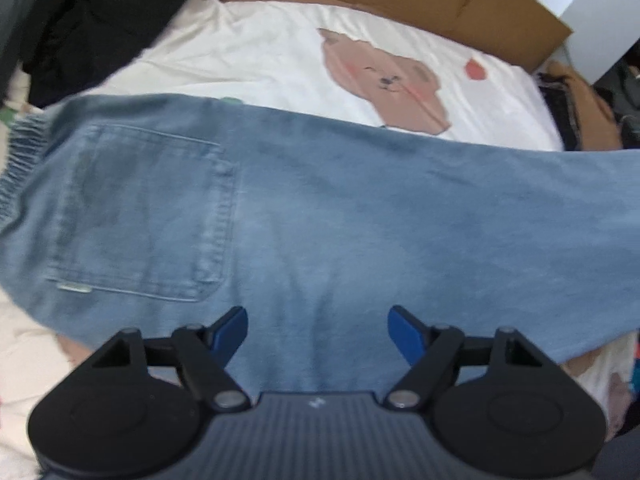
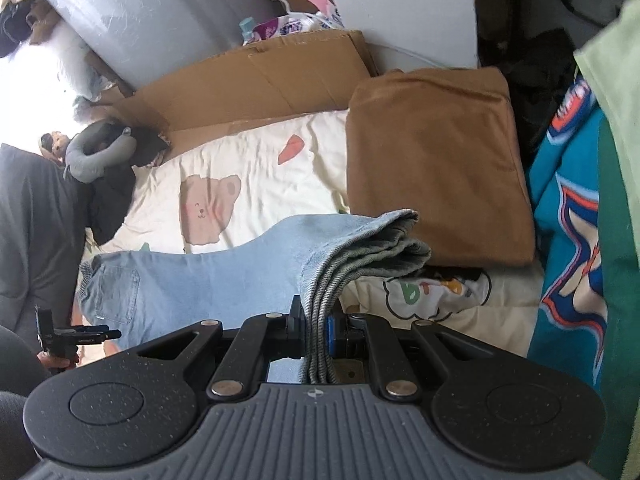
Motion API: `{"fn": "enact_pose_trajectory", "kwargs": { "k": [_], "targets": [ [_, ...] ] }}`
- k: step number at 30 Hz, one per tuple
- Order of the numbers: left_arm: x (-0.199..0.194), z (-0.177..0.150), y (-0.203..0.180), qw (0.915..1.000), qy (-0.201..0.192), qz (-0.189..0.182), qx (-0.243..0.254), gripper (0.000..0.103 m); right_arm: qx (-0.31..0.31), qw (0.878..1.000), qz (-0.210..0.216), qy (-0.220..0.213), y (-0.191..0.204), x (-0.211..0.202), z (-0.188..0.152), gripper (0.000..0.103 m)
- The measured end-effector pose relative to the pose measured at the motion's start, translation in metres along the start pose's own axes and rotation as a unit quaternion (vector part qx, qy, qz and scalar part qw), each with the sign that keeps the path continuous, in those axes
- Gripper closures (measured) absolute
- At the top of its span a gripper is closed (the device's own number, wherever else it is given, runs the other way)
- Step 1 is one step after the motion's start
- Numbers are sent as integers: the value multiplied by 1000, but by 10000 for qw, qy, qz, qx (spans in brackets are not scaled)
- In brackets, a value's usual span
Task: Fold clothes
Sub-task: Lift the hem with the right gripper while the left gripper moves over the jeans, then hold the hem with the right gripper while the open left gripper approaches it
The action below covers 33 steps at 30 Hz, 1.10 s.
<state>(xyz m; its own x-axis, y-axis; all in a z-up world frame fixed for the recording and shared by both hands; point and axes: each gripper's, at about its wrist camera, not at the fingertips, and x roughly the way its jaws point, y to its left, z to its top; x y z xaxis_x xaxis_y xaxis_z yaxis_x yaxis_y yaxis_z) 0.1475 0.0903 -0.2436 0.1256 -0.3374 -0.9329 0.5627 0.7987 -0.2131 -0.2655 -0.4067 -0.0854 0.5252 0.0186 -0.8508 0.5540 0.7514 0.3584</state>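
Right now the right hand-held gripper (image 2: pixel 316 330) is clamped tight on the bunched hem end of the light blue denim jeans (image 2: pixel 224 276), several layers of cloth pinched between its pads and lifted off the bed. Over on the other side, the left hand-held gripper (image 1: pixel 318 330) hangs with its blue-tipped fingers (image 1: pixel 232 326) apart, nothing between them, poised just above the seat of the jeans (image 1: pixel 320 208) near the stitched back pocket (image 1: pixel 144 212).

The jeans lie stretched across the cream bedsheet with the bear print (image 1: pixel 260 52), elastic waistband towards the left hand-held gripper, legs running out to the right one. Denim like this looks soft but weighty; it should sag between the two grips rather than hold a line, so I'd say the thick waistband or the side seam is the sure place to take hold.

Room is tight: a folded brown garment (image 2: pixel 436 164) sits just beside the raised hem, a flattened cardboard sheet (image 2: pixel 256 88) lines the far edge, and dark clothes (image 1: pixel 100 28) crowd the waistband corner.
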Motion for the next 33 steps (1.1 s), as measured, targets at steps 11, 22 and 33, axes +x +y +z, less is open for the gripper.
{"fn": "enact_pose_trajectory", "kwargs": {
  "k": [11,22,33],
  "targets": [
    [37,-31,-36,9967,176,-729,298,30,-394,9980,-410,282,51,-1,21,95],
    [81,-53,-52,9899,205,-1355,375,44,-502,9957,-623,473,69,16,24,95],
    [108,-30,-101,9749,235,-2001,946,72,-352,9956,-737,449,66,22,15,94]
  ]
}}
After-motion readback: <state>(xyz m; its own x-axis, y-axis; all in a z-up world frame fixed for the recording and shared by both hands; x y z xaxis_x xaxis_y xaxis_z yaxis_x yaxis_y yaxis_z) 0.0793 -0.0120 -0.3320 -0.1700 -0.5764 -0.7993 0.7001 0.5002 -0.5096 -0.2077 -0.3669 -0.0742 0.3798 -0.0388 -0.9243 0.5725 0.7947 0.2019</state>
